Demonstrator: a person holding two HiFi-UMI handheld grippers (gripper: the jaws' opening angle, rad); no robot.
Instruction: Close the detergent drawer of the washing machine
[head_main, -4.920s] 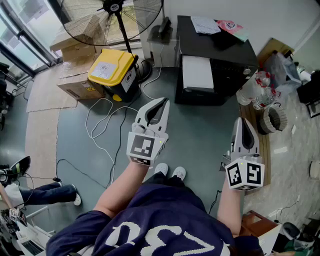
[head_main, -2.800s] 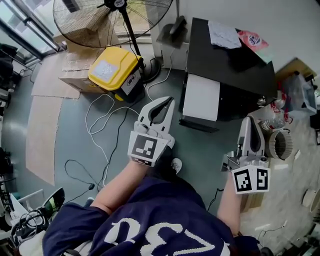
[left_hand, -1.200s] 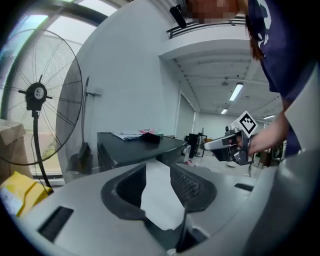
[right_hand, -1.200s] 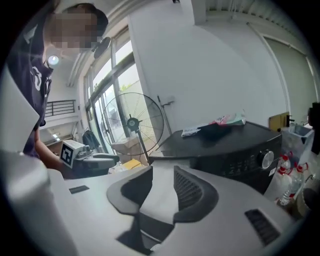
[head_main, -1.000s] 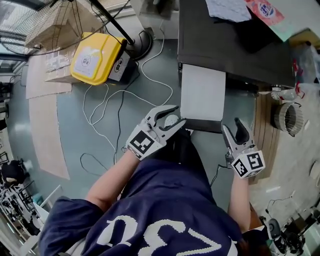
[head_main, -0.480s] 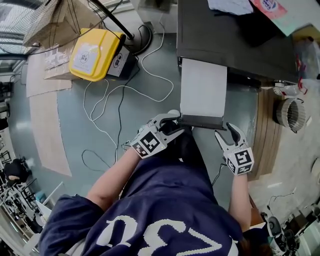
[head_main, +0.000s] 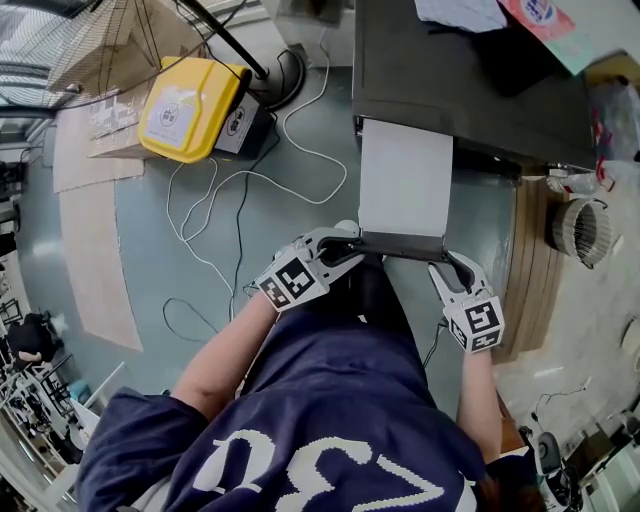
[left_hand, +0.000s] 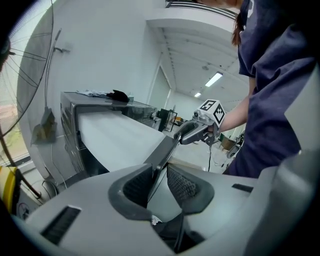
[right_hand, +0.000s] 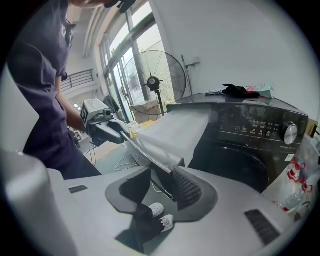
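Detergent drawer (head_main: 405, 180): centre of the head view, pulled far out of the black washing machine (head_main: 470, 90) at the upper right and reaching down the frame toward the person. Appearance: broad, flat, white rectangular top that ends in a thin dark front lip (head_main: 400, 243) at its near edge. In the gripper views it runs back to the dark machine face with its dial (right_hand: 287, 131). Held at both near corners, the left gripper (head_main: 340, 250) on the lip's left end and the right gripper (head_main: 452, 268) on its right end. Both sets of fingers (left_hand: 182, 185) have just been closing and now pinch the thin lip between their ribbed pads. Handling, as a judgement: push both ends away together, evenly and straight along the drawer's length, so that it does not skew and bind in its slot. Keep the pinch firm, since the lip looks smooth and may slip. Surroundings: yellow case (head_main: 190, 105) and loose white cables (head_main: 215, 235) on the grey floor, upper left.
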